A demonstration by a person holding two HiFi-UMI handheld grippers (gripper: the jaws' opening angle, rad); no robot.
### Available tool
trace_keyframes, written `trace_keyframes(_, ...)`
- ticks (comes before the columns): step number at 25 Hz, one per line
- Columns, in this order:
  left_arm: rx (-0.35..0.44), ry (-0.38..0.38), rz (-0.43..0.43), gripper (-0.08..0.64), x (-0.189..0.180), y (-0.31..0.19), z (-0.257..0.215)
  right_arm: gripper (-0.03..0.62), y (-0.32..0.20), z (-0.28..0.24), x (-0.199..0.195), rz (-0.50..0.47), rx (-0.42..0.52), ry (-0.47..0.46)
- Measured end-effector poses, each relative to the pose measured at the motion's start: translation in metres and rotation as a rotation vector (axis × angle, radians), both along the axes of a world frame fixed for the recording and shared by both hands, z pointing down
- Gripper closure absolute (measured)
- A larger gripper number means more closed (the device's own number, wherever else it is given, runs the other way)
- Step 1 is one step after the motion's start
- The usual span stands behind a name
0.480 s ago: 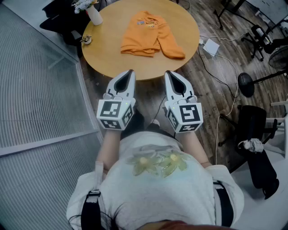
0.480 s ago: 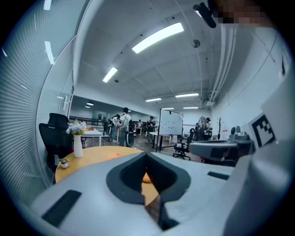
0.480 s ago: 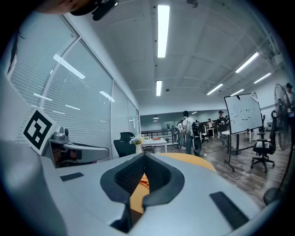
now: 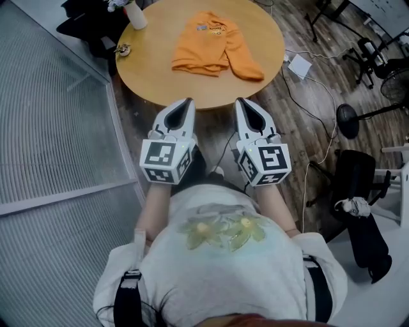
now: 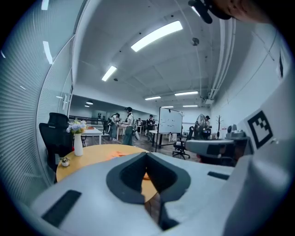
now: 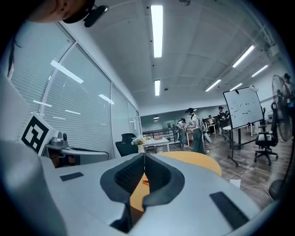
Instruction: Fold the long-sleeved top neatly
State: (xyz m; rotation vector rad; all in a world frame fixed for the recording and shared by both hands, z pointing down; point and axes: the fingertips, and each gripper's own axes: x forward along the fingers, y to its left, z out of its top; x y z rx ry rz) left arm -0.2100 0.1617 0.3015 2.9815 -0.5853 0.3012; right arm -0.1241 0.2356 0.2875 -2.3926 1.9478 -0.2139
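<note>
An orange long-sleeved top point(image 4: 214, 45) lies crumpled on the round wooden table point(image 4: 160, 70), one sleeve trailing toward the right near edge. Both grippers hover side by side just short of the table's near edge, well clear of the top. My left gripper point(image 4: 187, 101) is shut with nothing in it, tips pointing at the table. My right gripper point(image 4: 240, 101) is shut and empty too. In the left gripper view the jaws meet at the tip point(image 5: 146, 153) with a sliver of orange behind them. The right gripper view shows its jaws closed point(image 6: 144, 155) over the tabletop point(image 6: 193, 161).
A white vase with flowers point(image 4: 133, 13) and a small ornament point(image 4: 123, 50) stand at the table's far left. A glass wall with blinds point(image 4: 51, 128) runs along the left. Cables and a white box point(image 4: 298, 66) lie on the wood floor at right, beside a fan base point(image 4: 348, 118) and a black chair point(image 4: 367, 211).
The head view has shifted slightly, so the table and top sit a little higher in the frame. Both grippers stay shut and side by side, hardly moved.
</note>
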Motion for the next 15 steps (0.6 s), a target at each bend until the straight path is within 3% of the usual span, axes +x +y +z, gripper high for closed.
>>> trace_keyframes(13, -0.060, -0.017, 0.033, 0.555, 0.034, -0.053, 0.019, 0.571, -0.057, 0.019, 0.025, -0.020, -0.051, -0.021)
trace_keyframes(14, -0.063, -0.028, 0.045, 0.512, 0.038, -0.058, 0.022, 0.565, -0.062, 0.022, 0.028, -0.025, -0.062, -0.026)
trace_keyframes(15, -0.069, -0.044, 0.056, 0.387, 0.042, -0.063, 0.026, 0.513, -0.068, 0.026, 0.032, -0.031, -0.079, -0.031)
